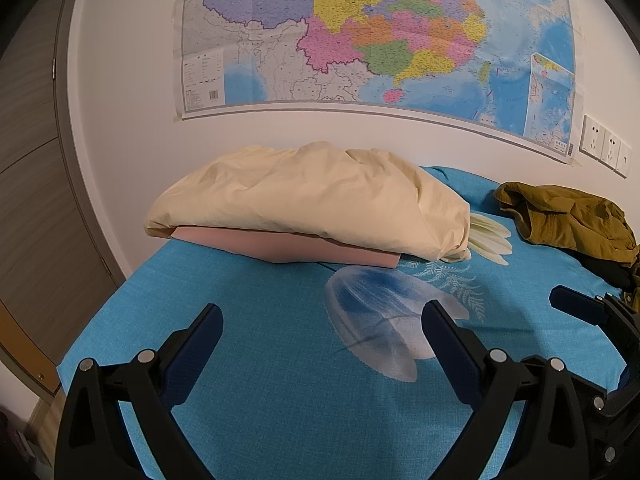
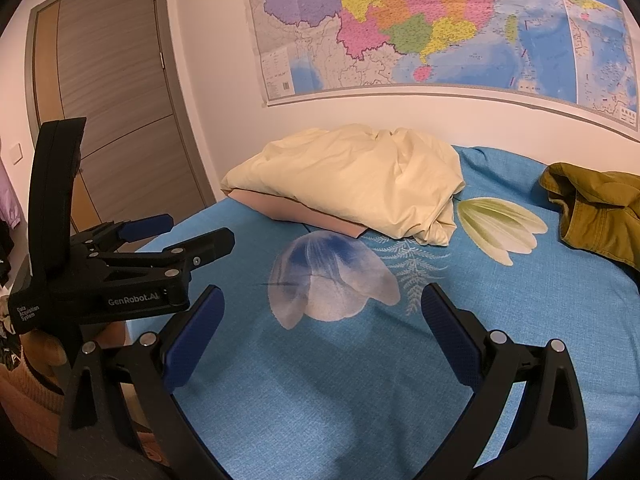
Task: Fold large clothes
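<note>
A: Olive garment (image 1: 572,220), crumpled, on the bed (image 1: 280,380) at the right edge of the left wrist frame; in the right wrist view it sits at middle right (image 2: 596,208). What's around it?

B: Cream bundle (image 1: 308,200) heaped on a flat pink pad (image 1: 288,248), centre of frame, against the white wall. Wall map (image 1: 380,32) across the top. Sockets (image 1: 604,148) at the right under the map's corner. Wooden door (image 2: 112,100) at upper left in the right wrist view. Bedsheet is blue with a large pale flower print (image 2: 328,280).

A: Anything between fingers and garment?

B: Only bare sheet. Cream bundle lies to the left of the garment, apart from it.

A: Left gripper (image 1: 322,328)?

B: Fingers spread wide, holding nothing, over the sheet at lower centre. Garment well off to its upper right.

A: Right gripper (image 2: 322,308)?

B: Also wide, nothing held. Garment to its upper right, well apart. The left gripper shows from the side at middle left of that frame (image 2: 200,236), fingers parted.

A: Garment's look?

B: Olive-brown, rumpled, folds and stitched seams showing, something dark under its lower edge. Partly cut off by the frame edge.
</note>
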A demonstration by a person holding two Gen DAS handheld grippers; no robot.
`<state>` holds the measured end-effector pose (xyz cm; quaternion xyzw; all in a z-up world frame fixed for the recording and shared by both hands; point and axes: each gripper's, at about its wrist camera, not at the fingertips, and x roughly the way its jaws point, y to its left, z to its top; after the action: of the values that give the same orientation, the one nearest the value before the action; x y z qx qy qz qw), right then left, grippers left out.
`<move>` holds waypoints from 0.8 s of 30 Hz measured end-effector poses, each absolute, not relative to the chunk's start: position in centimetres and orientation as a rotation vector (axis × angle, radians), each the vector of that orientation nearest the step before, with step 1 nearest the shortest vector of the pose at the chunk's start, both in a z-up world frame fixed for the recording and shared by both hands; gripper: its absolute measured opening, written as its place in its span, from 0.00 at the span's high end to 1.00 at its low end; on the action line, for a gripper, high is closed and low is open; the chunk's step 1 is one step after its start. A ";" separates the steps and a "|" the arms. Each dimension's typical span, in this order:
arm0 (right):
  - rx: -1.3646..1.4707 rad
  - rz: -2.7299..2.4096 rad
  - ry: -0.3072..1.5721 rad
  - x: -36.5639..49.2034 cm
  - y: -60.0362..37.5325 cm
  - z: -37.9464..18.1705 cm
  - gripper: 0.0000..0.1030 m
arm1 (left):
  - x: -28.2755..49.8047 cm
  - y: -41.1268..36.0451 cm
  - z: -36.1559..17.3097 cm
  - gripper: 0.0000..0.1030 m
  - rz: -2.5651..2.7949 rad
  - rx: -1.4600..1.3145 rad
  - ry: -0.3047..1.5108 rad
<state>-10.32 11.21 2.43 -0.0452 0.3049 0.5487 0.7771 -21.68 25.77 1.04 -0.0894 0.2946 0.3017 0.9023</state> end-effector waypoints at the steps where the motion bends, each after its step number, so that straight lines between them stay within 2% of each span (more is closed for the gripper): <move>1: -0.098 1.186 0.661 -10.3 11.2 2.4 0.06 | -21.7 25.8 1.0 0.07 0.624 -0.185 0.610; 24: -0.095 1.187 0.658 -10.2 11.2 2.6 0.06 | -21.4 25.6 0.9 0.07 0.621 -0.180 0.607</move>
<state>-10.20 11.23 2.59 -0.0439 0.3042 0.5489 0.7774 -21.45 25.60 0.95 -0.0873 0.2938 0.3005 0.9032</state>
